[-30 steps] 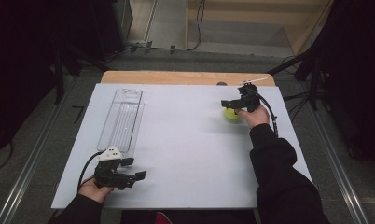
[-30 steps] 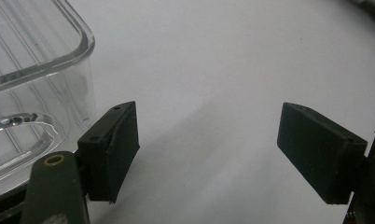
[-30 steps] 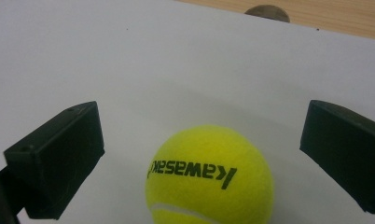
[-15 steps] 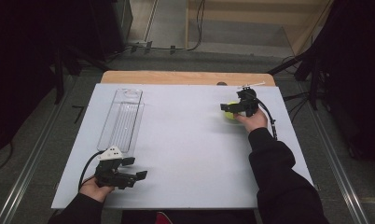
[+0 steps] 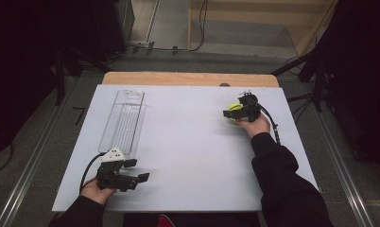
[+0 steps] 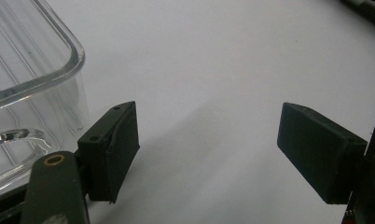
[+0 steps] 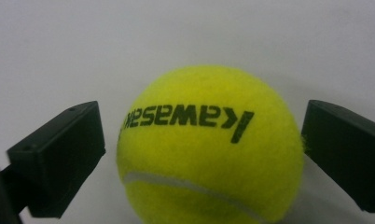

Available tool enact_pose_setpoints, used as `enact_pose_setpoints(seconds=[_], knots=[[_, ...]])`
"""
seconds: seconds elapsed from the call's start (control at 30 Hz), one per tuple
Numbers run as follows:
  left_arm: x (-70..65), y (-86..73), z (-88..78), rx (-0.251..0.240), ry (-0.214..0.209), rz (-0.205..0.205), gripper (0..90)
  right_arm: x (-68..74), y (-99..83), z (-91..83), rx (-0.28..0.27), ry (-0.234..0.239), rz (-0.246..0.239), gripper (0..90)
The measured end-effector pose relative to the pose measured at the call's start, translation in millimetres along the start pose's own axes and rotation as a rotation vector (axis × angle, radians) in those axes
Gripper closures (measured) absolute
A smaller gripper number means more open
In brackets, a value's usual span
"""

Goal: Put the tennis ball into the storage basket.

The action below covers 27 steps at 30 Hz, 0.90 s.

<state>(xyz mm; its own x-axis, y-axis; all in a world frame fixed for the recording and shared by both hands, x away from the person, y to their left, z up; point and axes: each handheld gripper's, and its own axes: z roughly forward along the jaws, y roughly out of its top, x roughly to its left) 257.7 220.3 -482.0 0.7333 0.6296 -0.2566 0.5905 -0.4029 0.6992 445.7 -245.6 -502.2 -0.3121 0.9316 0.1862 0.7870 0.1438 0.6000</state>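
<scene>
**Closing on the Tennis Ball**

Straddling a yellow tennis ball (image 7: 209, 147), the right gripper (image 7: 202, 154) is sitting at the far right of the white table (image 5: 193, 156). Its jaws have just been closing: the right pad is touching the felt, while the left one is standing just clear of it, so the ball is not yet clamped and is resting on the table. Near the front left corner, the left gripper (image 6: 206, 154) is lying with jaws wide apart and nothing between them, just beside a clear plastic tray (image 5: 124, 120).
</scene>
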Motion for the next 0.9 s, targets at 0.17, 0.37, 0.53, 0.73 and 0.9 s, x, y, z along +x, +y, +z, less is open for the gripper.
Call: enact_pose_setpoints(seconds=[0.17,0.37,0.53,0.73,0.9], knots=[[-0.1,0.1,0.2,0.000,0.001,-0.001,21.2,-1.6,-2.5,1.0,0.006,0.004,0.008,16.2],[0.4,-0.1,0.1,-0.002,-0.001,0.000,21.2,-3.3,-3.1,1.1,0.004,0.028,0.001,22.6],[0.2,-0.1,0.0,-0.002,-0.002,0.000,21.2,-4.1,-3.0,0.6,0.009,0.034,0.003,22.8],[-0.1,-0.1,-0.4,-0.002,0.001,-0.001,21.2,-3.4,-3.0,0.4,0.008,0.033,-0.011,22.9],[-0.3,-0.1,-0.5,-0.003,0.001,-0.001,21.2,-2.8,-2.4,-1.3,0.010,0.035,-0.016,23.0]])
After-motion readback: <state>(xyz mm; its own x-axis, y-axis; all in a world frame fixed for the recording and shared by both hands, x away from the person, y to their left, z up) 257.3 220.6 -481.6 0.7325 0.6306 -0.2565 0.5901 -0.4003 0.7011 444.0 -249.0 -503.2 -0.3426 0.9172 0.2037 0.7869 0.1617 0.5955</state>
